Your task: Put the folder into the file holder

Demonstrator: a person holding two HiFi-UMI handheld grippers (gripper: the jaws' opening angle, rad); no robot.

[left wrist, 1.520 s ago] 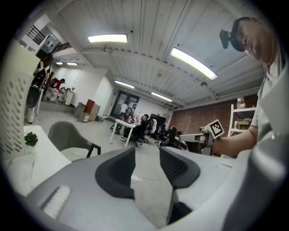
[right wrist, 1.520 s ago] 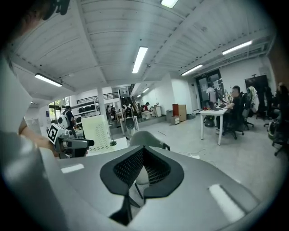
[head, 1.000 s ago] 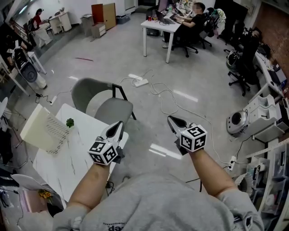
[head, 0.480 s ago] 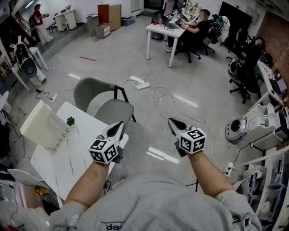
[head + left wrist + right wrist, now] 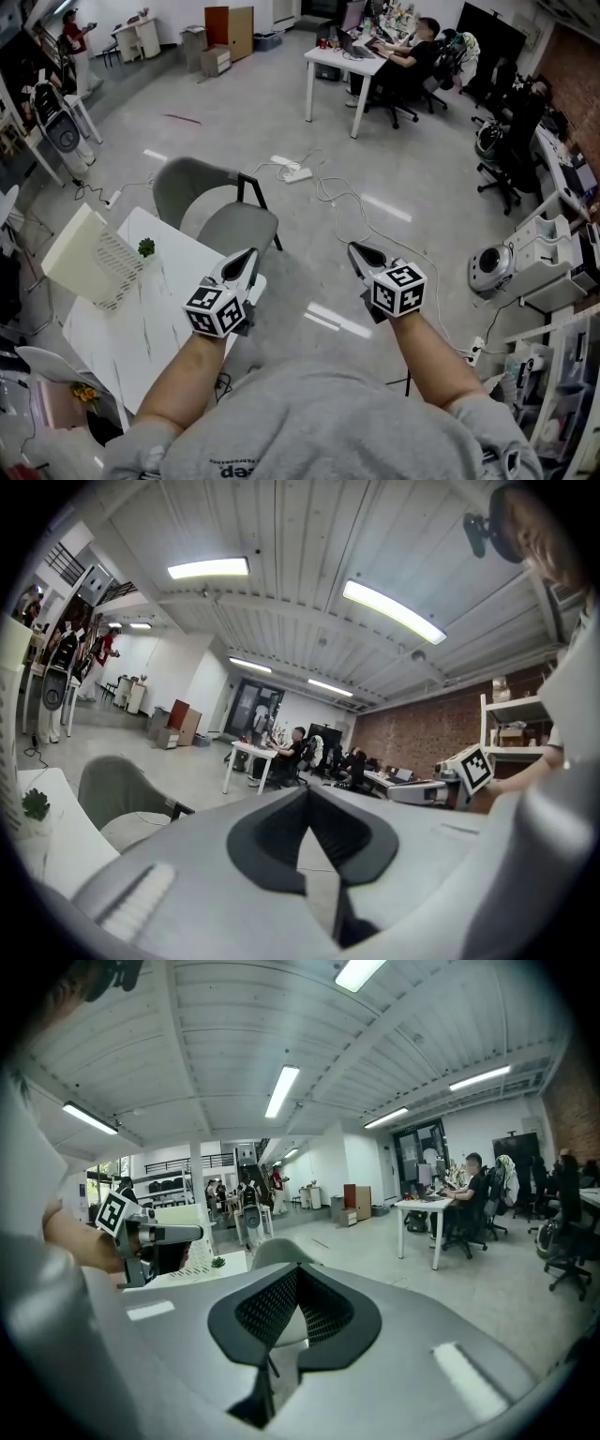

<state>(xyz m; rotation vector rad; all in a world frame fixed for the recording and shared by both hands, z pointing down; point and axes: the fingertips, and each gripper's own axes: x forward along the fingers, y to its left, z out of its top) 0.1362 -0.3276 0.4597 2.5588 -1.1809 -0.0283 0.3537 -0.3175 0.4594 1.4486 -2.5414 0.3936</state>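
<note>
With the left gripper (image 5: 247, 262) and right gripper (image 5: 360, 253) both clenched on nothing above the floor (image 5: 309, 281), we should turn to the table (image 5: 159, 323) on our left, where the file holder (image 5: 89, 262) stands (no separate folder shows from here), and open up before reaching.

The floor (image 5: 412, 178) is grey, smooth and shiny. The bench (image 5: 141, 328) looks like white stone with thin grey lines. The file holder (image 5: 89, 253) is matt, with rows of tiny holes. The right claw (image 5: 298, 1272) has bumpy black pads (image 5: 267, 1309).
</note>
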